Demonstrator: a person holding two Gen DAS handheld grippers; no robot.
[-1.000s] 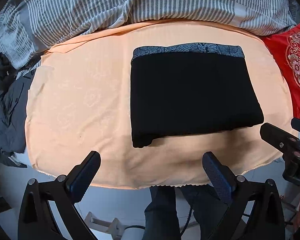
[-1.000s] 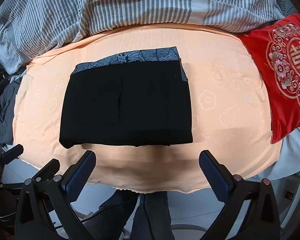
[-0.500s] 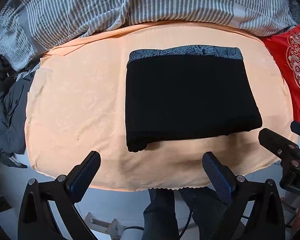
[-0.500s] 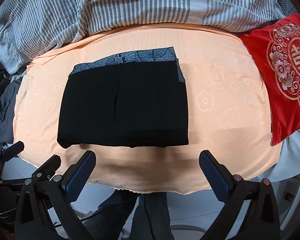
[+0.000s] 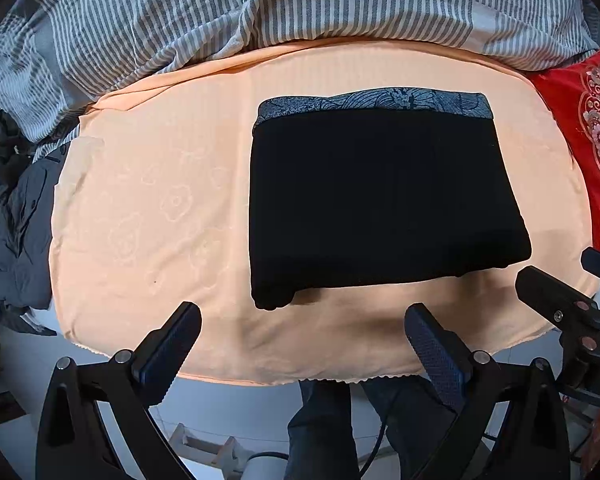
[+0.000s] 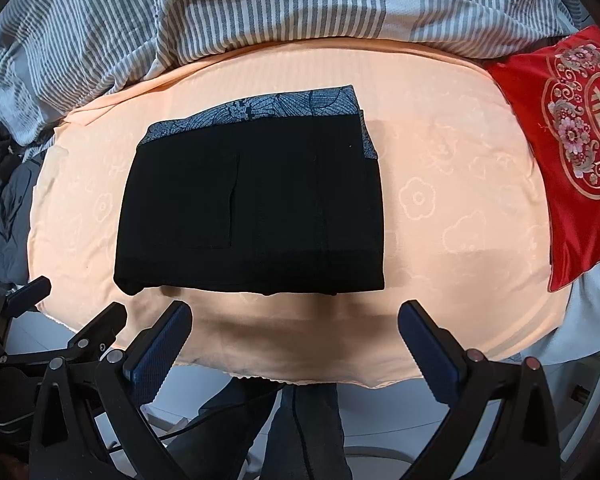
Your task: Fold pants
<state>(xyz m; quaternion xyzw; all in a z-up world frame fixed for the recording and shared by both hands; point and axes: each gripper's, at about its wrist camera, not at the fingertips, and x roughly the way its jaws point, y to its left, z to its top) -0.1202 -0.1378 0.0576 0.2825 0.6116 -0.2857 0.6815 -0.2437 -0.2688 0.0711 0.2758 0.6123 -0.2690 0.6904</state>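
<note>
Pants (image 5: 380, 204) lie folded in a flat black rectangle w/ patterned waistband at far edge, on peach sheet (image 5: 148, 208) just ahead of both hand-held grippers. Left hand-held gripper (image 5: 302, 326) spread wide, holding nothing; right hand-held gripper (image 6: 294, 326) likewise spread, nothing in it.

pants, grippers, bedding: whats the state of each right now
pants: folded into a flat rectangle, patterned band at far edge
left gripper: open, empty, off the pants
right gripper: open, empty, off the pants
peach sheet: spread flat
striped duvet: rumpled
red cushion: lying flat
</note>
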